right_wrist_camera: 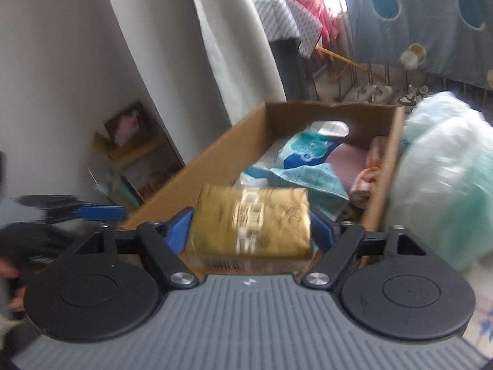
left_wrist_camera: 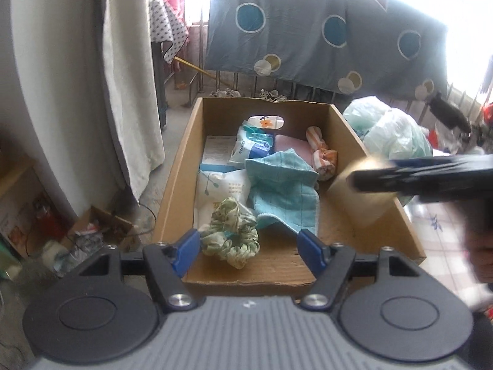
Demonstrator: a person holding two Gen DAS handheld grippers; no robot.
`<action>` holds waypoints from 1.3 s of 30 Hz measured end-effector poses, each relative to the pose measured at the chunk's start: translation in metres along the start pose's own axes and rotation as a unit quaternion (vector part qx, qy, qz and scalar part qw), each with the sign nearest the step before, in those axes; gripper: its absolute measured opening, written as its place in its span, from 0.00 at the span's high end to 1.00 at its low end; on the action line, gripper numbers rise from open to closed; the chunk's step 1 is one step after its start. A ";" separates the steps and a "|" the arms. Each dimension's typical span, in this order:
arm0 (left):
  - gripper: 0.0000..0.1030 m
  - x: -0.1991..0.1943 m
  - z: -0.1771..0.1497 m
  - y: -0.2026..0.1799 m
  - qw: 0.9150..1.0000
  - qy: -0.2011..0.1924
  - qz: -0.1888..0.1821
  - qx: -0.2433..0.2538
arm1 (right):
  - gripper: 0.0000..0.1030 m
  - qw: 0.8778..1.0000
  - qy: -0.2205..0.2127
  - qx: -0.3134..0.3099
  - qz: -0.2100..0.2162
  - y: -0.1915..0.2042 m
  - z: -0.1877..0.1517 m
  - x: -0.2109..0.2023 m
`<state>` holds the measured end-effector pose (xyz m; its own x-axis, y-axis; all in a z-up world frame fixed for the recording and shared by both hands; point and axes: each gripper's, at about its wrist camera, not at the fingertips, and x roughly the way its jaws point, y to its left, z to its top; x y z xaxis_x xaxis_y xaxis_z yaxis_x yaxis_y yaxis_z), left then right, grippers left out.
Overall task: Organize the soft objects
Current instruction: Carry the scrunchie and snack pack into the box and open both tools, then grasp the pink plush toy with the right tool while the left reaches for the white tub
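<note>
An open cardboard box (left_wrist_camera: 342,123) holds soft things: a green scrunchie (left_wrist_camera: 229,236), a teal cloth (left_wrist_camera: 282,189), tissue packs (left_wrist_camera: 252,146), a pink cloth (left_wrist_camera: 291,145) and an orange striped bundle (left_wrist_camera: 322,152). My left gripper (left_wrist_camera: 248,251) is open and empty over the box's near end, its fingers either side of the scrunchie. My right gripper (right_wrist_camera: 252,228) is shut on a gold tissue pack (right_wrist_camera: 251,225), held at the box's (right_wrist_camera: 215,157) near right edge. It shows blurred in the left wrist view (left_wrist_camera: 363,185).
A pale green plastic bag (left_wrist_camera: 391,129) bulges just right of the box. A grey quilt with blue circles (left_wrist_camera: 323,30) hangs behind. A white curtain (left_wrist_camera: 129,77) and small open cartons (left_wrist_camera: 101,228) stand to the left on the floor.
</note>
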<state>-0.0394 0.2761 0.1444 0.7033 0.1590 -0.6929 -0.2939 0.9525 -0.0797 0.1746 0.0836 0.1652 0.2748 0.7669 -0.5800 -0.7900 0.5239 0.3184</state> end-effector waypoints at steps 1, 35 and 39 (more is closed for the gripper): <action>0.31 0.000 -0.001 0.003 1.000 0.002 -0.002 -0.008 | 0.06 1.000 0.011 0.004 -0.008 0.002 0.000 0.009; 0.34 0.034 0.003 -0.124 0.991 0.021 -0.107 0.076 | 0.05 0.911 -0.141 0.060 -0.382 -0.238 -0.132 -0.138; 0.34 0.029 0.006 -0.138 0.990 0.012 -0.105 0.093 | 0.15 0.907 -0.108 -0.012 -0.406 -0.262 -0.116 -0.106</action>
<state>0.0255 0.1509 0.1393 0.7193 -0.0521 -0.6927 -0.0167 0.9956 -0.0922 0.2891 -0.1775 0.0561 0.8706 0.1884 -0.4546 -0.2904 0.9425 -0.1655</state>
